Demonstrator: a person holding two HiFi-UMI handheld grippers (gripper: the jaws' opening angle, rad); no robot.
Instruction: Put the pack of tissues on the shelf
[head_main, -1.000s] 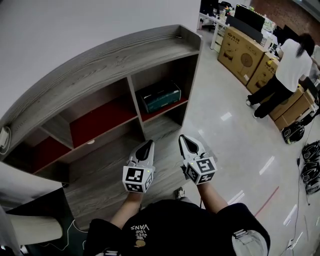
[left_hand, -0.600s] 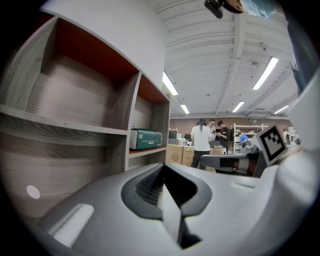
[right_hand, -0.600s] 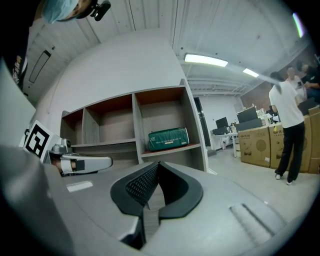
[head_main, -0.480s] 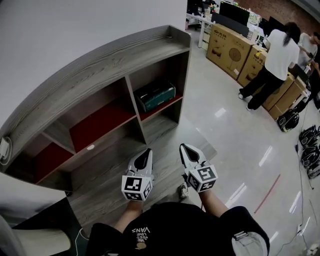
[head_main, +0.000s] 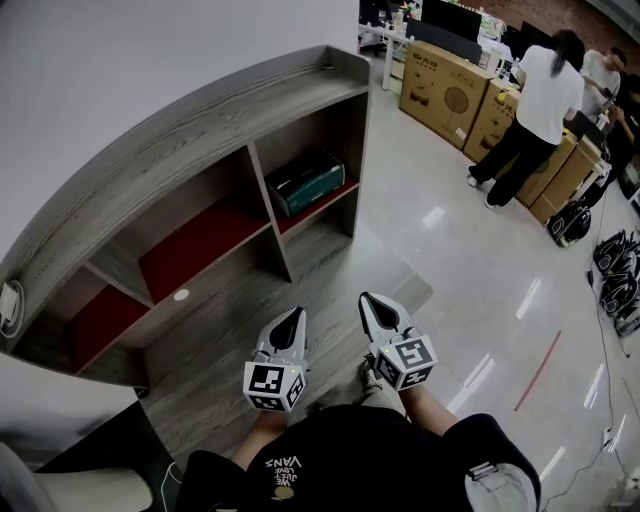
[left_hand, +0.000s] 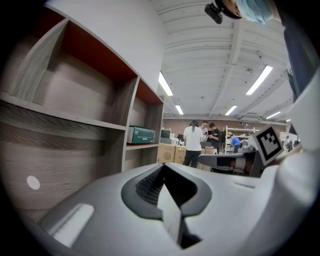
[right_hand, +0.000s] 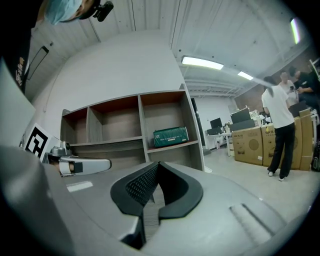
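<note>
- Head view: grey wood-grain shelf unit with red back panels (head_main: 200, 128) stands against the white wall. The dark green rectangular pack of tissues (head_main: 305, 183) lies in the unit's upper right compartment, flat on the board.
- The other compartments of the unit show nothing inside; the only extra is a small white round mark (head_main: 181, 295) on the lower board, left of the centre divider.
- Left gripper (head_main: 293, 318) and right gripper (head_main: 372, 305) hang side by side in front of the unit, well apart from the pack, both pointing at the unit.
- Left gripper view: jaws pressed together, nothing between them. The pack (left_hand: 141, 135) is on the right-hand shelf board, far off.
- Right gripper view: jaws closed tip to tip, empty. The pack (right_hand: 170, 136) sits square on its board and looks fully supported.
- Read: placement looks done, nothing left to carry.
- Risks: low. A stray swing of either gripper toward the unit could clip a divider or nudge the pack off the open front of its board. Any re-grip would first need the jaws spread, or they would just shove the pack.
- People and brown cardboard boxes (head_main: 445, 92) stand well right of the unit, so a collision there is unlikely.
</note>
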